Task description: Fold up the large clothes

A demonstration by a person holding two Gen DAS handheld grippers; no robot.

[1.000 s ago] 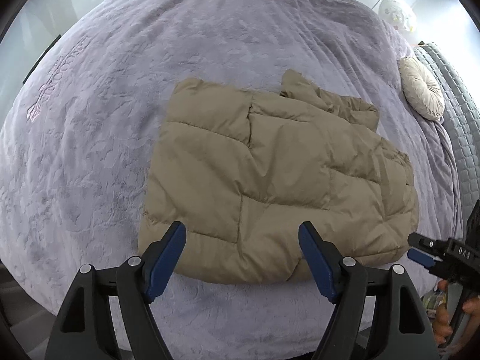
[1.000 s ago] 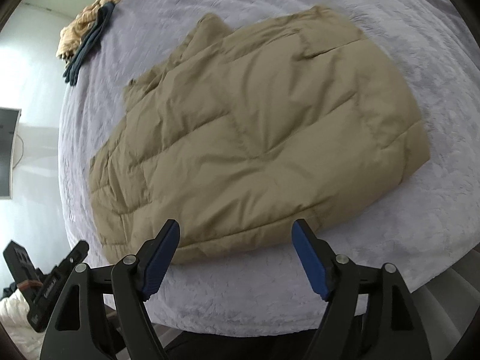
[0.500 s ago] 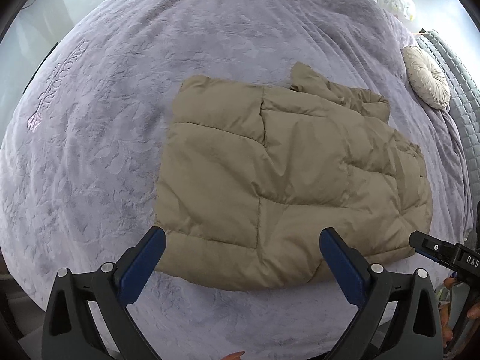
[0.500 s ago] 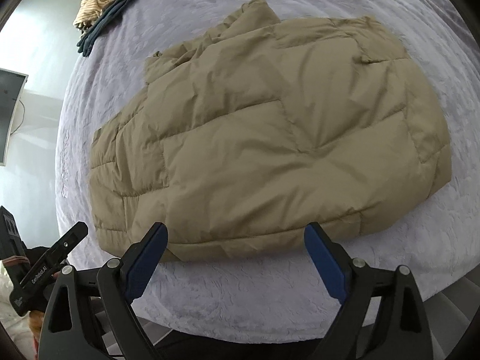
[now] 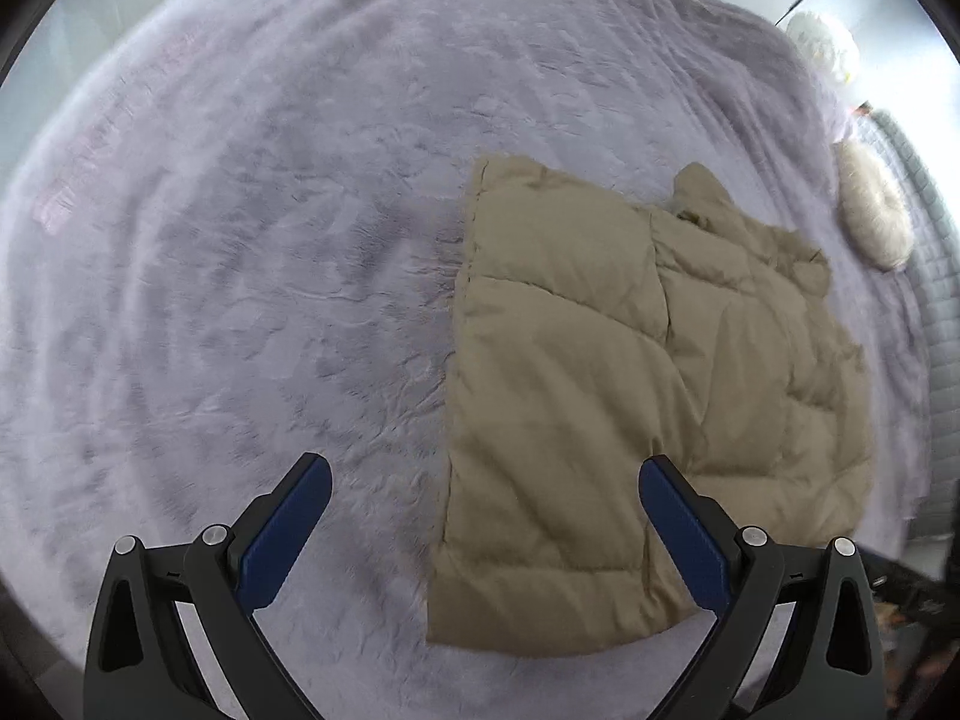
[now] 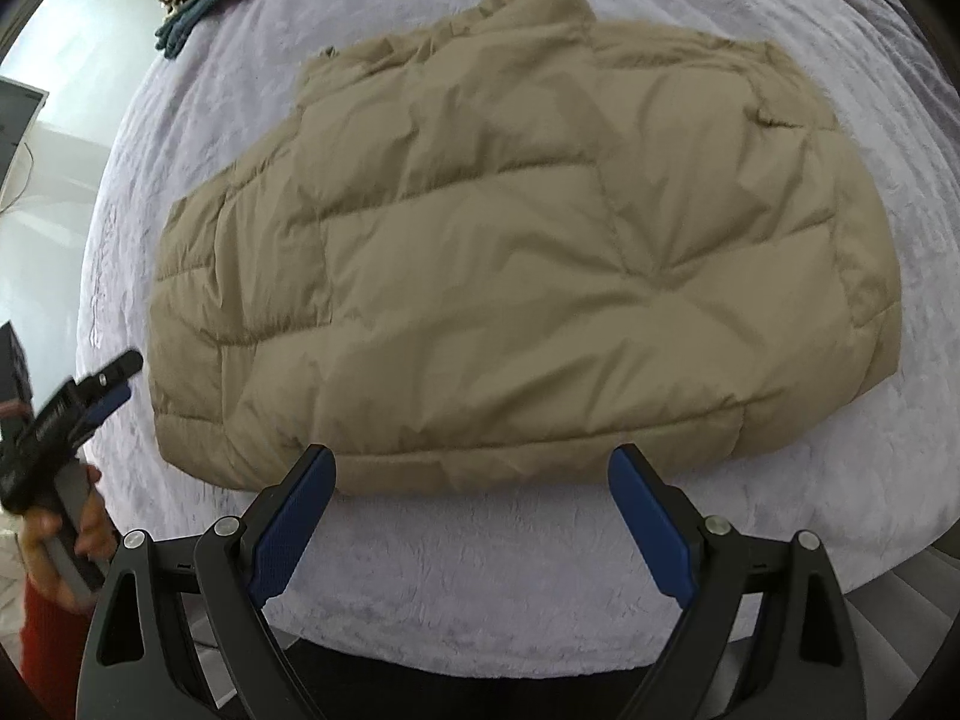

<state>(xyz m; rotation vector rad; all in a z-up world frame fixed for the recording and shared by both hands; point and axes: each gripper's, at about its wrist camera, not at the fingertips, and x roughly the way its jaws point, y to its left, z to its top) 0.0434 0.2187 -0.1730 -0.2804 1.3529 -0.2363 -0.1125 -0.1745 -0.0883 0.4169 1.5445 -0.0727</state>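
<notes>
lying folded into a compact slab on the bed (image 5: 240, 240), the tan puffer jacket (image 6: 510, 252) looks nearly done; left gripper (image 5: 480, 531) and right gripper (image 6: 474, 519) have jaws wide open, holding nothing.

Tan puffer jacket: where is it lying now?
The tan puffer jacket lies flat on the lavender bedspread, mid-frame in the right wrist view and right of centre in the left, ahead of both open grippers.

A tan quilted jacket (image 6: 528, 252) lies on a pale lilac bedspread (image 5: 240, 276) with a faint embossed leaf pattern. Both grippers' fingers (image 6: 294, 525) carry blue pads on black frames. Upper right, a cream round cushion (image 5: 873, 210).
</notes>
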